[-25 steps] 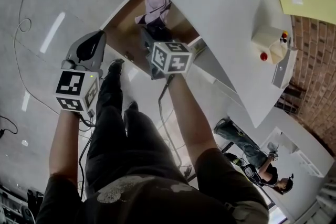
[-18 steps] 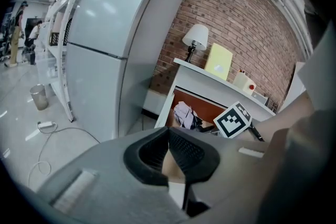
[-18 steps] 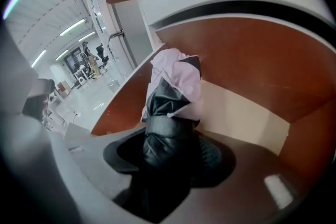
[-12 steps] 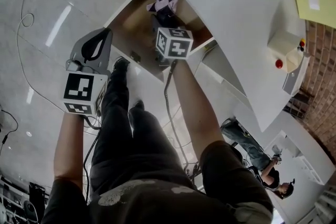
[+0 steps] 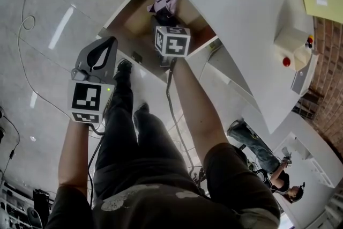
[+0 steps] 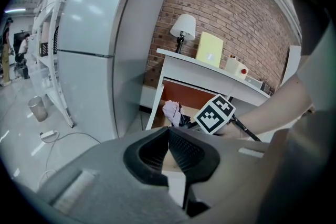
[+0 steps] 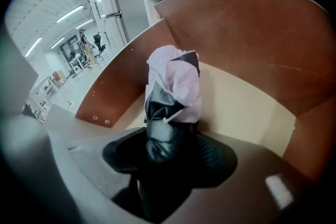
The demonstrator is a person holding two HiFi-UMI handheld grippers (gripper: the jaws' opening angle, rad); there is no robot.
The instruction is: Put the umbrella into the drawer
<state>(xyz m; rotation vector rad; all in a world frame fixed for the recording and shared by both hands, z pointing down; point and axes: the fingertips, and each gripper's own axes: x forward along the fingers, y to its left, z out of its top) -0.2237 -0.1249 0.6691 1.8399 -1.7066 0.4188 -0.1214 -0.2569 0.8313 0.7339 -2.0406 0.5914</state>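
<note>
The left tongs (image 6: 168, 131) are pressed together on nothing. The right tongs (image 7: 167, 147), just opening, grip the dark end of the folded umbrella (image 7: 174, 86) inside the open drawer (image 7: 252, 113) under the worktop (image 5: 230, 8). This looks like the placing step; the next move calls for letting go fully and backing out.

Bright, even indoor light filled every view. Ceiling strips (image 7: 68, 14) glowed at ten o'clock in the right gripper view and streaked glare across the glossy floor (image 5: 60, 29) in the head view. The drawer's (image 7: 252, 34) brown wall carried a faint sheen. Both gripper views bowed into black corners, their nearest foregrounds blurred.
</note>
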